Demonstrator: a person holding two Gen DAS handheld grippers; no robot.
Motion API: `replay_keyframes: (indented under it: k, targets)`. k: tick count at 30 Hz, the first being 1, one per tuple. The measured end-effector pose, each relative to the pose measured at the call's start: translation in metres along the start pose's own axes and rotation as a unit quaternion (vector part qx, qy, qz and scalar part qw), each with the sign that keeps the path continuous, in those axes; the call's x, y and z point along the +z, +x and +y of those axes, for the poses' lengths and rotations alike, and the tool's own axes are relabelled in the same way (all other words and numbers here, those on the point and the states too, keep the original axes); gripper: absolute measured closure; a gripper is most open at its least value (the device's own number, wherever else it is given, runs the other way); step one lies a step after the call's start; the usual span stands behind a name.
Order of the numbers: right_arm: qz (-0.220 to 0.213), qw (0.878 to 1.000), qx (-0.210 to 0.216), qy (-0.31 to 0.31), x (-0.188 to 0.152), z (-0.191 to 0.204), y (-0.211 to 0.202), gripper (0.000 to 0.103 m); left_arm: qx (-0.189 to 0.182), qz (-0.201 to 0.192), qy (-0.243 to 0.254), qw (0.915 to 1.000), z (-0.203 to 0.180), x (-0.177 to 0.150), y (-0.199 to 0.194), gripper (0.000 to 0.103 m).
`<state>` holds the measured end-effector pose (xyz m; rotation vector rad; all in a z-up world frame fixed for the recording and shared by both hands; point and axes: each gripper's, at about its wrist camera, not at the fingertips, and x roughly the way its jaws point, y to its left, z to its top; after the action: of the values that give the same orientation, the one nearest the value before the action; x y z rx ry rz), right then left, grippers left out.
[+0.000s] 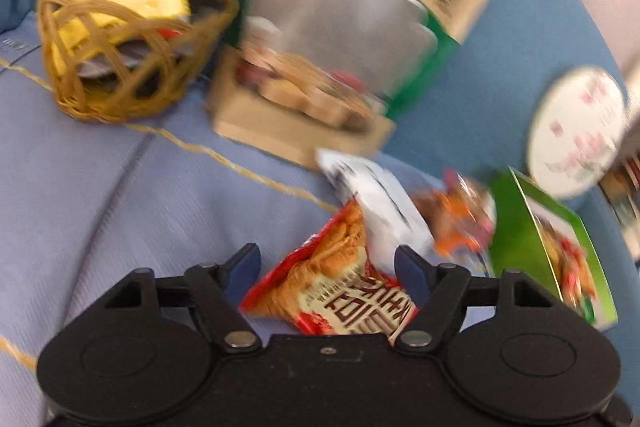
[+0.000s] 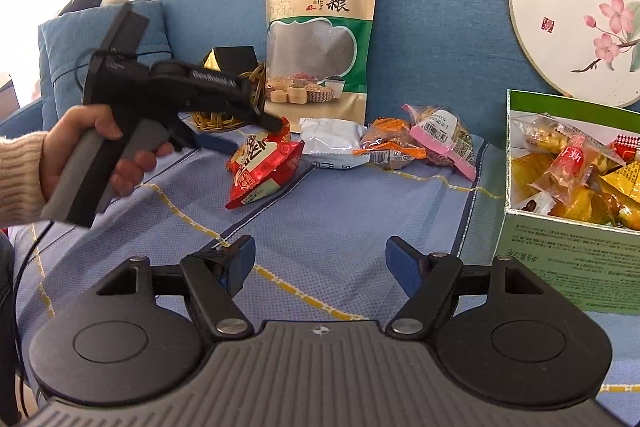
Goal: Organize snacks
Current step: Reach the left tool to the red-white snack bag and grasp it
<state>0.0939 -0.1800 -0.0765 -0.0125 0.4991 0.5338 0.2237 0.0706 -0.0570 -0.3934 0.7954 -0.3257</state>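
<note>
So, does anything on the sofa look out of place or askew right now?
Yes: four small snack packets lie loose on the seat, not in the green box or wicker basket. The red packet sits between the left claw's open jaws. The tall grain pouch just leans on the backrest.

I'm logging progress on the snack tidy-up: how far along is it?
Done: the green box holds many wrapped snacks, and the wicker basket a yellow packet. In hand: the left gripper, open, straddles the red packet. Left: the white, orange and pink packets on the sofa; right gripper open, idle.
</note>
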Motion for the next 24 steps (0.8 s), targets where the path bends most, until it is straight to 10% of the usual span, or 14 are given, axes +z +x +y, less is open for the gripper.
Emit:
replay_keyframes:
  k: [21, 24]
  targets:
    - [0.032, 0.998, 0.033, 0.032, -0.008, 0.008, 0.009, 0.0, -0.156, 0.045, 0.048, 0.9856, -0.015, -0.043, -0.023, 0.0]
    - [0.033, 0.998, 0.028, 0.045, -0.008, 0.004, 0.01, 0.0, -0.158, 0.064, 0.051, 0.984, -0.012, -0.044, -0.018, 0.022]
